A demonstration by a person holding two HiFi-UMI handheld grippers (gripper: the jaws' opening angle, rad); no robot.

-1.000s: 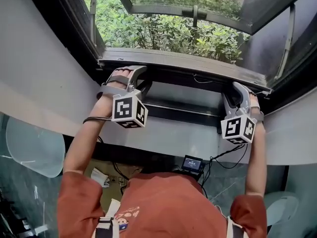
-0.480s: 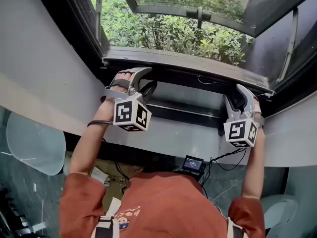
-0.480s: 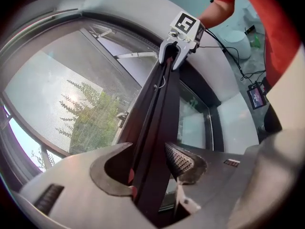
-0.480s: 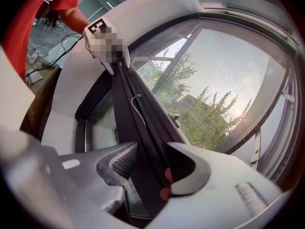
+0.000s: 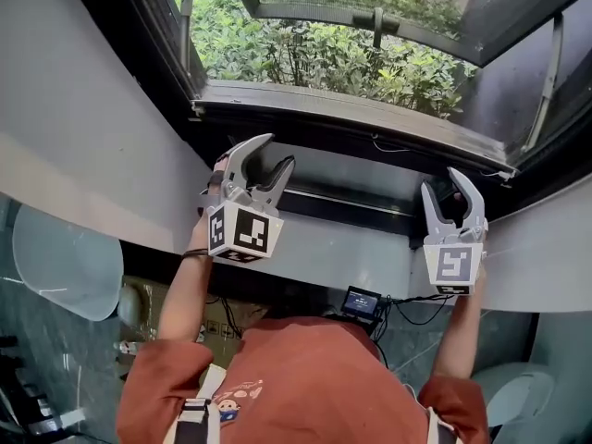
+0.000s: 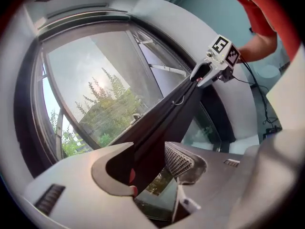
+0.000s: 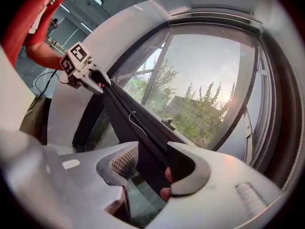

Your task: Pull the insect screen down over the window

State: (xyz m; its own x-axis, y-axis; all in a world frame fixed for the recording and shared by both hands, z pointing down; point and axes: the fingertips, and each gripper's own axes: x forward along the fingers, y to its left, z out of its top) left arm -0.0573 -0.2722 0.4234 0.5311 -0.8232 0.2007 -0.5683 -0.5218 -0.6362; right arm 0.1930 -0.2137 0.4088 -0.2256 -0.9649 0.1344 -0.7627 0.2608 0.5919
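The insect screen's dark pull bar (image 5: 370, 129) runs across the window opening, with green bushes showing beyond it. My left gripper (image 5: 277, 152) is open just below the bar's left part, apart from it. At the bar's right end my right gripper (image 5: 444, 185) is open too and holds nothing. In the left gripper view the bar (image 6: 162, 118) runs on from between the open jaws (image 6: 147, 149) to the right gripper (image 6: 209, 70). The right gripper view has the same bar (image 7: 133, 118) leading from its open jaws (image 7: 152, 149) to the left gripper (image 7: 90, 78). Fine mesh (image 7: 205, 80) covers the pane.
A dark sill track (image 5: 342, 202) lies under the bar, between curved grey wall panels (image 5: 83, 146). The outer casement with its handle (image 5: 376, 24) stands swung out. A small device with a lit display (image 5: 359, 302) and cables hang below the sill.
Both grippers have let go of the bar and drawn back from it with jaws spread. The bar stays where it was.
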